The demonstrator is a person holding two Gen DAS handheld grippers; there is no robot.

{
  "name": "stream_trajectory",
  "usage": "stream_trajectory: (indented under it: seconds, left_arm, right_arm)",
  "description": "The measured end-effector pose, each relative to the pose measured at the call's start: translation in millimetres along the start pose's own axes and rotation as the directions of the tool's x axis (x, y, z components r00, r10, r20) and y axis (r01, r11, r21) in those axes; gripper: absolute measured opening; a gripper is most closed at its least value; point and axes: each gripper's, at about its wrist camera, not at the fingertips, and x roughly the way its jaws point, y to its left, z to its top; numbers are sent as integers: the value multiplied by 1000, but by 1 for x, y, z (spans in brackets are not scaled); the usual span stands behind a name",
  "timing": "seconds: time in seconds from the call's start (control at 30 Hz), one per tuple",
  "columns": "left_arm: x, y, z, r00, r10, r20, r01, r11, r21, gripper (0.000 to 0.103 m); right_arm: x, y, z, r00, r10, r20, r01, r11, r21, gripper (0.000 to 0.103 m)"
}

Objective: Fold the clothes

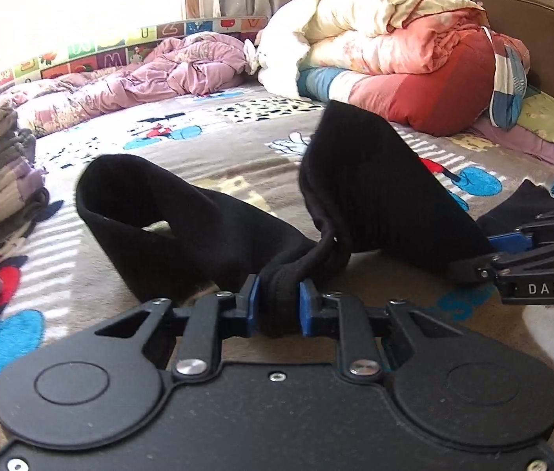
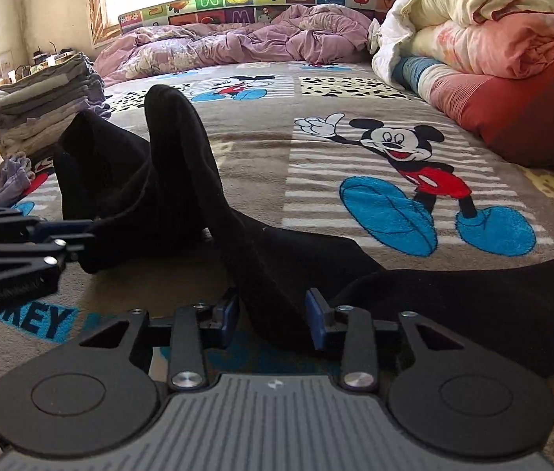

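On the bed (image 2: 261,149), over a grey cartoon-mouse blanket (image 2: 390,165), lies a black garment (image 2: 167,180), bunched and partly lifted near the bed's near edge. The left claw (image 1: 276,303) is clamped on a thick rolled band of the garment, its blue pads (image 1: 252,298) pressing the cloth from both sides. From that pinch one black length loops away to the left and lies open on the blanket, while another rises in a tall fold to the right. The right claw (image 2: 271,314) has its jaws spread apart with a strip of the black cloth running between them; whether the pads touch the cloth cannot be told. In the left wrist view the right claw (image 1: 485,251) comes in from the right edge, its tips against the raised fold. A stack of folded clothes (image 2: 49,106) sits by the bed's left edge, a rumpled purple quilt (image 2: 245,47) lies along the far edge, and rolled bedding (image 2: 492,62) is piled at the far right corner
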Motion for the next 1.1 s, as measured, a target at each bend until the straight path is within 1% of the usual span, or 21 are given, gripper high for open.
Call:
stream_trajectory:
  seconds: [0.13, 0.2, 0.23, 0.27, 0.33, 0.4, 0.43, 0.47, 0.53, 0.57, 0.67, 0.7, 0.77, 0.8, 0.83, 0.87, 0.9, 0.93, 0.97, 1.07, 1.1]
  left_arm:
    - [-20, 18, -3, 1000, 19, 21, -19, 1000, -18, 17]
    - [-25, 30, -5, 1000, 25, 13, -24, 998, -62, 15]
    - [-26, 36, -5, 999, 39, 7, -38, 996, -82, 13]
    - [-27, 42, -6, 999, 50, 0, -50, 993, -105, 11]
    - [-27, 57, -8, 998, 64, -18, -66, 983, -172, 9]
    - [-26, 73, -10, 996, 73, -43, -81, 962, -260, 9]
    - [-26, 80, -12, 996, 74, -53, -87, 949, -303, 9]
    - [-26, 87, -13, 996, 70, -62, -88, 934, -347, 9]
    - [-27, 103, -16, 996, 57, -69, -82, 892, -445, 9]
    - [-29, 111, -18, 997, 50, -67, -76, 869, -488, 8]
    - [-40, 139, -24, 998, 39, -40, -55, 782, -620, 8]
    - [-44, 149, -28, 999, 28, -21, -35, 738, -674, 10]
    - [-54, 172, -35, 999, -8, 33, 31, 627, -778, 15]
    - [-59, 182, -39, 996, -38, 78, 86, 573, -815, 31]
    - [-63, 189, -41, 992, -58, 112, 126, 535, -836, 38]
    - [-67, 193, -42, 989, -62, 134, 147, 512, -846, 48]
    - [-71, 195, -41, 987, -61, 147, 158, 501, -851, 48]
    - [-75, 197, -39, 986, -59, 155, 163, 499, -851, 48]
    - [-79, 198, -38, 985, -50, 166, 169, 497, -851, 49]
    - [-97, 209, -39, 974, 12, 224, 194, 452, -871, 56]
    - [-101, 212, -39, 971, 42, 234, 192, 447, -874, 56]
  right_arm:
    - [-8, 19, 9, 999, -27, 35, 30, 995, -92, 41]
    - [-11, 32, 16, 997, -20, 69, 30, 989, -148, 51]
    - [-11, 37, 19, 997, -14, 80, 27, 985, -171, 59]
    - [-8, 42, 21, 996, -4, 88, 21, 981, -190, 63]
    - [-4, 52, 27, 994, 15, 104, 9, 973, -229, 65]
    - [1, 61, 31, 993, 45, 108, -16, 965, -260, 63]
    - [3, 65, 31, 992, 81, 95, -54, 964, -262, 54]
    - [5, 68, 31, 989, 123, 81, -99, 961, -259, 34]
    - [3, 83, 26, 981, 183, 59, -159, 946, -284, 13]
    - [1, 92, 22, 977, 209, 48, -185, 936, -300, 9]
    - [-16, 121, 8, 954, 296, 39, -261, 890, -373, 8]
    - [-23, 135, 2, 948, 315, 39, -271, 869, -415, 8]
    - [-36, 161, -12, 935, 354, 31, -294, 818, -494, 8]
    - [-41, 174, -18, 928, 371, 20, -304, 789, -534, 8]
    - [-44, 187, -24, 926, 379, 5, -308, 759, -574, 8]
    - [-46, 200, -31, 925, 381, -13, -307, 725, -617, 8]
    - [-47, 212, -37, 926, 376, -29, -301, 690, -658, 8]
    - [-48, 222, -42, 929, 368, -41, -292, 660, -692, 9]
    - [-49, 228, -46, 928, 368, -57, -295, 635, -713, 14]
    - [-52, 241, -56, 919, 379, -105, -324, 578, -749, 18]
    - [-54, 243, -59, 917, 383, -115, -332, 569, -753, 21]
